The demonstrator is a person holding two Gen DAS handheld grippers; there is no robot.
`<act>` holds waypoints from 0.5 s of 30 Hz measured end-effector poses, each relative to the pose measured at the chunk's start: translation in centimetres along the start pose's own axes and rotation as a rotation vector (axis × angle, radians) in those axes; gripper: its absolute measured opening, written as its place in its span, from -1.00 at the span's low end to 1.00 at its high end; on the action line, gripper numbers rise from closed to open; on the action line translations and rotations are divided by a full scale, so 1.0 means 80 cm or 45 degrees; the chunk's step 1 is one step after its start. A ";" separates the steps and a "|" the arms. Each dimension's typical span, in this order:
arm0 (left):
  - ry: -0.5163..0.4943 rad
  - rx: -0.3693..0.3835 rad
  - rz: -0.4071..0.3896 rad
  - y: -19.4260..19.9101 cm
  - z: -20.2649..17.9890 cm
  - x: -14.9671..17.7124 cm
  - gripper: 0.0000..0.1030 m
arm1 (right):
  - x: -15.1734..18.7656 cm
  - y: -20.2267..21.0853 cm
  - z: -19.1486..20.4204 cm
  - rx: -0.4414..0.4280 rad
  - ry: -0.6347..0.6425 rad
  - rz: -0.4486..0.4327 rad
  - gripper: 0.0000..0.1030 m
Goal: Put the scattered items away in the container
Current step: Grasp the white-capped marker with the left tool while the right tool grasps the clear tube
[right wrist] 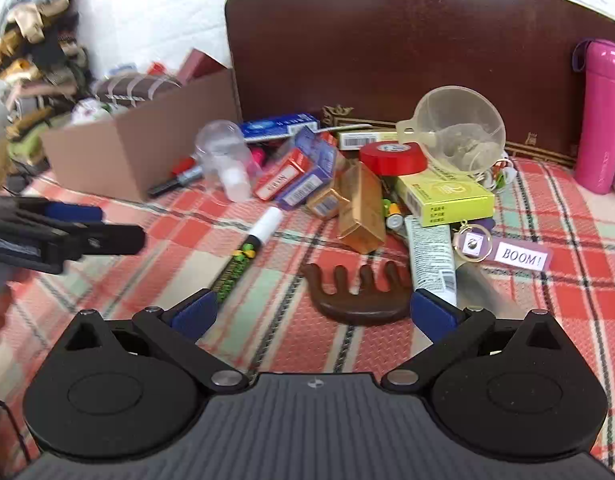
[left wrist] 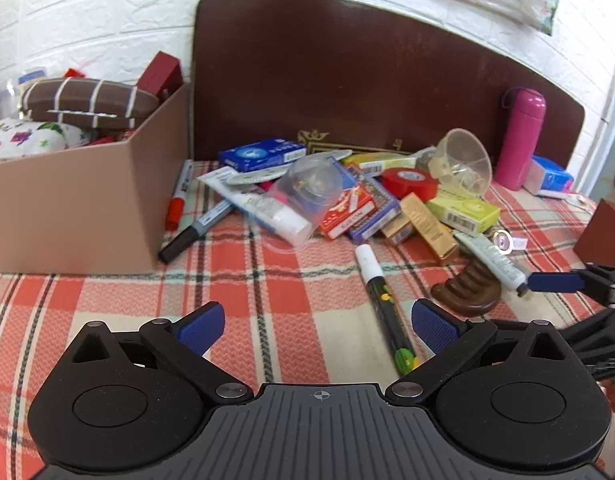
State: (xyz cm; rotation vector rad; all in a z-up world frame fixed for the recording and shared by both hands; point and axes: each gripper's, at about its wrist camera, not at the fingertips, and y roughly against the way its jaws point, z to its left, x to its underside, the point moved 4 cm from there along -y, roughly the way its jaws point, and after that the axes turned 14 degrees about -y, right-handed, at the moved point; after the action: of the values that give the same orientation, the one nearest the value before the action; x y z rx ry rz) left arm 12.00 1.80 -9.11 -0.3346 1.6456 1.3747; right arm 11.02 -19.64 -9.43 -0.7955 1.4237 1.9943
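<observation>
The right gripper (right wrist: pixel 313 314) is hanging with its jaws spread wide and nothing between them, and the left gripper (left wrist: pixel 317 326) is likewise standing open and empty over the plaid cloth (left wrist: pixel 107 300). The likeliest thing to take next — a judgement only — is the brown wooden comb (right wrist: pixel 357 294), lying flat at twelve o'clock just ahead of the right gripper, teeth pointing away; it is looking stiff, light and smooth, so pinching across its solid curved spine rather than the teeth seems safest. At eleven o'clock the chalk marker (right wrist: pixel 247 254) is lying slantwise, round and apt to roll; beside the comb at one o'clock a soft tube (right wrist: pixel 431 260) is resting, which would dent under pressure. Farther off, the clear plastic funnel (right wrist: pixel 457 132) and the upturned clear cup (right wrist: pixel 223 160) are looking thin and slippery. The cardboard box (left wrist: pixel 79 204) — already holding a striped brown case (left wrist: pixel 87 100) — is sitting at ten o'clock in the left view. The cloth is looking soft and giving, backed by a dark brown headboard (left wrist: pixel 347 72) and a white embossed wall (left wrist: pixel 87 12); a pink flask (left wrist: pixel 521 138) is standing at two o'clock.
</observation>
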 end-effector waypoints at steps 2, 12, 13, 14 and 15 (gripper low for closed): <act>-0.015 0.026 0.017 -0.010 -0.009 -0.002 0.98 | 0.001 -0.002 -0.009 0.023 -0.017 -0.014 0.98; -0.075 0.176 0.080 -0.057 -0.060 -0.008 0.79 | 0.005 0.014 -0.050 0.036 -0.080 -0.078 0.91; -0.075 0.186 0.083 -0.059 -0.062 -0.008 0.76 | 0.005 0.015 -0.054 0.057 -0.074 -0.091 0.85; -0.074 0.195 0.086 -0.061 -0.064 -0.008 0.73 | 0.003 0.016 -0.060 0.076 -0.076 -0.102 0.81; -0.074 0.202 0.090 -0.062 -0.065 -0.008 0.71 | 0.000 0.017 -0.066 0.095 -0.081 -0.111 0.78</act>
State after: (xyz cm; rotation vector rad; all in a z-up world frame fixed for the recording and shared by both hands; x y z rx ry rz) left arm 13.39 -4.62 -12.05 -0.1441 1.7195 1.2841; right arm 10.80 -25.08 -9.99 -0.7418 1.3947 1.8733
